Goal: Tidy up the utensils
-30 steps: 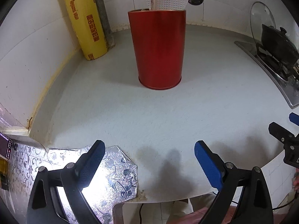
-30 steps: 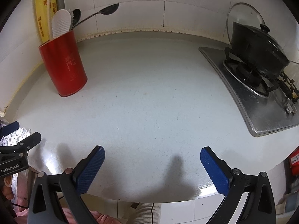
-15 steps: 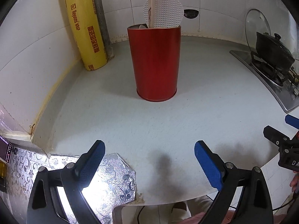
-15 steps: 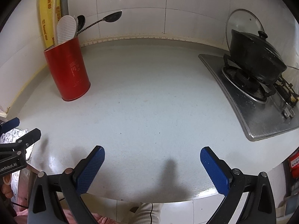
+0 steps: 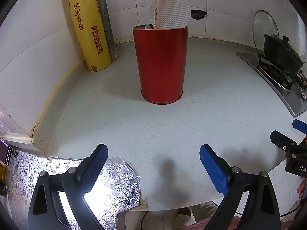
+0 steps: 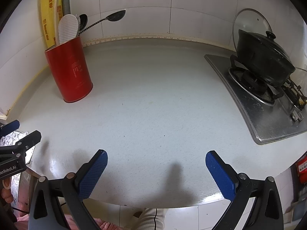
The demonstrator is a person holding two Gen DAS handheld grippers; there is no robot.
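1. Left gripper (image 5: 153, 163): jaws wide apart, nothing between them, hovering over the near edge of the counter (image 5: 172, 126).
2. Right gripper (image 6: 156, 168): jaws wide, empty, over bare counter.
3. Red holder (image 5: 161, 65): upright at 12 o'clock from the left gripper, 10 o'clock from the right, well apart from both.
4. In the holder: white rice paddle (image 5: 170, 13), chopsticks (image 5: 157, 2), dark ladle (image 6: 115, 16) leaning out at 2 o'clock.
5. Yellow wrap roll (image 5: 86, 23) stands against the wall at 10 o'clock of the holder.
6. Stove with black pot (image 6: 262, 57) at 2 o'clock in the right view.

We see the left wrist view tilted upward: the tall red metal canister (image 5: 160, 65) sits lower in frame, its wooden chopsticks (image 5: 157, 3) and dimpled white paddle (image 5: 169, 11) newly exposed.
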